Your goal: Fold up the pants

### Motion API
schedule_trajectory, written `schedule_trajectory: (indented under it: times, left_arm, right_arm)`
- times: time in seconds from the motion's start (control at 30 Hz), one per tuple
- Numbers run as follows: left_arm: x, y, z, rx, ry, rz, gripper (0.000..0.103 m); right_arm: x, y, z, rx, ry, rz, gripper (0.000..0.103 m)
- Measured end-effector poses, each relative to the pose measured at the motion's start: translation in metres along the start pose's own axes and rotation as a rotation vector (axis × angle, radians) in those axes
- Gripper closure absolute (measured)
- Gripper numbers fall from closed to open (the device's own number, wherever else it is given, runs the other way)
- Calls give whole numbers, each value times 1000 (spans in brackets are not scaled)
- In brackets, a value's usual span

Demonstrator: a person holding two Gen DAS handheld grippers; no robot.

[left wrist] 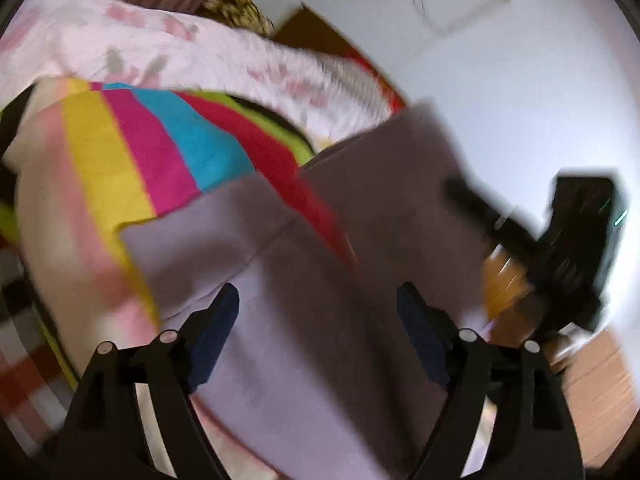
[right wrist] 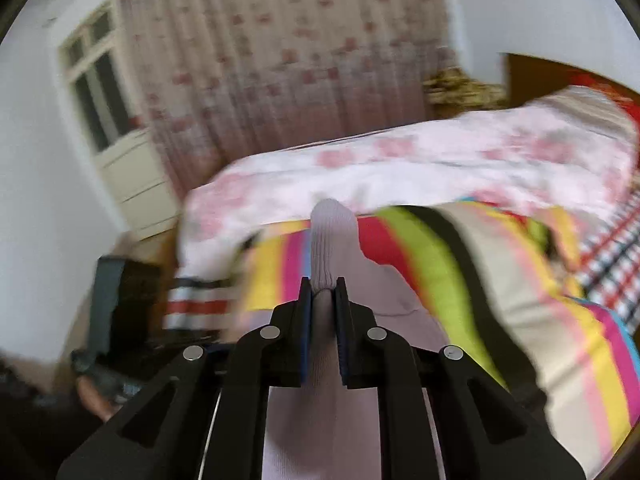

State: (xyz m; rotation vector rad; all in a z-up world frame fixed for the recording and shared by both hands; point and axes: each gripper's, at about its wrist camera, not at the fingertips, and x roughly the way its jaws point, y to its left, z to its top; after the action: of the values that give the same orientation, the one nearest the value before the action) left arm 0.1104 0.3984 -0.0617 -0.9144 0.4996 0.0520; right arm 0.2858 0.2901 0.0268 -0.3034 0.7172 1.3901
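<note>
Pale lilac pants (left wrist: pixel 320 264) lie spread over a rainbow-striped blanket (left wrist: pixel 160 152) on the bed. My left gripper (left wrist: pixel 318 306) hovers over them, jaws wide apart, with the cloth below and clear of its blue pads (left wrist: pixel 216 332). In the right wrist view my right gripper (right wrist: pixel 323 286) is shut on a ribbed edge of the pants (right wrist: pixel 332 240), which pokes up past the fingertips; more lilac cloth (right wrist: pixel 352 420) hangs beneath. The other gripper's black body (left wrist: pixel 576 248) shows at the right of the left wrist view, blurred.
A pink floral quilt (right wrist: pixel 400 164) is bunched along the far side of the bed, with a checked sheet (right wrist: pixel 608 264) at the right. Patterned curtains (right wrist: pixel 280 60), a white door (right wrist: pixel 108 120) and white walls stand behind. Wooden floor (left wrist: pixel 600 392) shows beside the bed.
</note>
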Motion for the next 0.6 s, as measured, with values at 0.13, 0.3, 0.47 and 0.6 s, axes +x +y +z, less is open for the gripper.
schedule_trajectory:
  times: [0.13,0.3,0.47,0.6]
  left_arm:
    - [-22,29,-11,-94,-33,78,19]
    - [-33,39,-19,-84,-10,100,20]
    - [-21,23,-11,-4,-5,60,34]
    - [9,24,-14,-20,43,93,47]
  right_arm:
    - [67,20,-25,-66,174,-28,35]
    - [51,-5,-40,26,106,14,45]
    - [15,-42,-41,86,55,-77,54]
    - [23,-56,-49,96,92,-135,55]
